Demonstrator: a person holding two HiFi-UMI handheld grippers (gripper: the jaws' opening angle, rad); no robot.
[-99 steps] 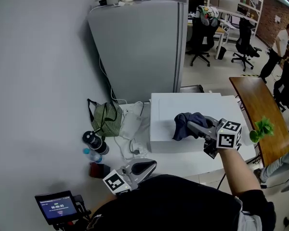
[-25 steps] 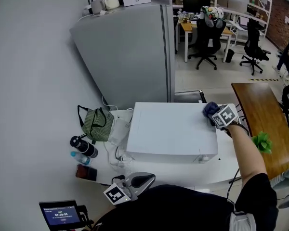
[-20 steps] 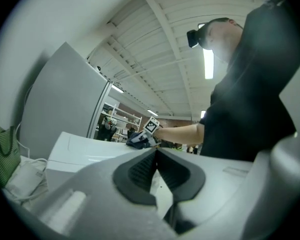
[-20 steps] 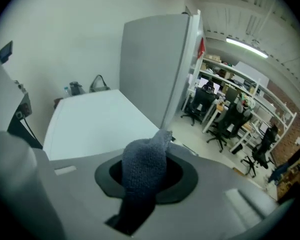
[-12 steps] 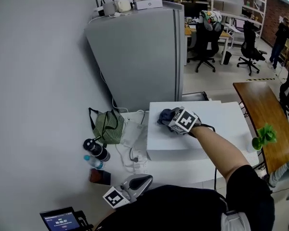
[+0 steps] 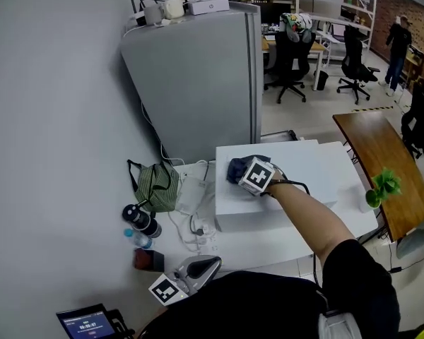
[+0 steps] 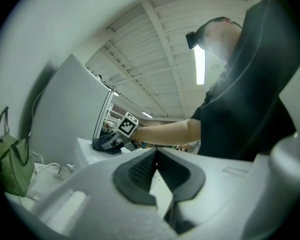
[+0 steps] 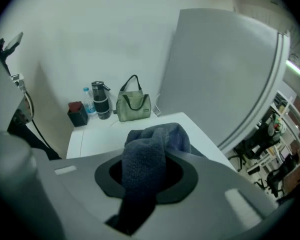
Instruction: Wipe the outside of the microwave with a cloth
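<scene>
Clamping a dark blue cloth (image 8: 146,151), the fingers (image 8: 182,176) of the right gripper (image 8: 145,173) are closed on its bunched fabric, which fills the gap and spills forward past them. In the head view the right gripper (image 6: 244,174) holds the cloth (image 6: 235,167) pressed on the flat top of the white microwave (image 6: 307,169), near its back left corner. The left gripper (image 7: 156,170) has its jaws together with nothing between them; it hangs low at the near edge of the table (image 6: 268,240), close against the person's dark shirt.

The microwave stands on that white table, against a pale grey wall. To its left lie a green bag (image 6: 154,185), a tangle of white cables (image 6: 192,216), a dark flask (image 6: 138,218) and a small water bottle (image 6: 131,235). Behind rises a grey refrigerator (image 6: 198,76) with network boxes (image 6: 206,4) on top. Beyond it is an open office with black office chairs (image 6: 290,48); a wooden table (image 6: 371,143) with a green plant (image 6: 384,185) stands to the right.

The microwave's door face is turned from every view — only its top and one side show. The shirt hides part of the left gripper (image 6: 198,268), and a small screen (image 6: 85,321) is cut off at the bottom edge.
</scene>
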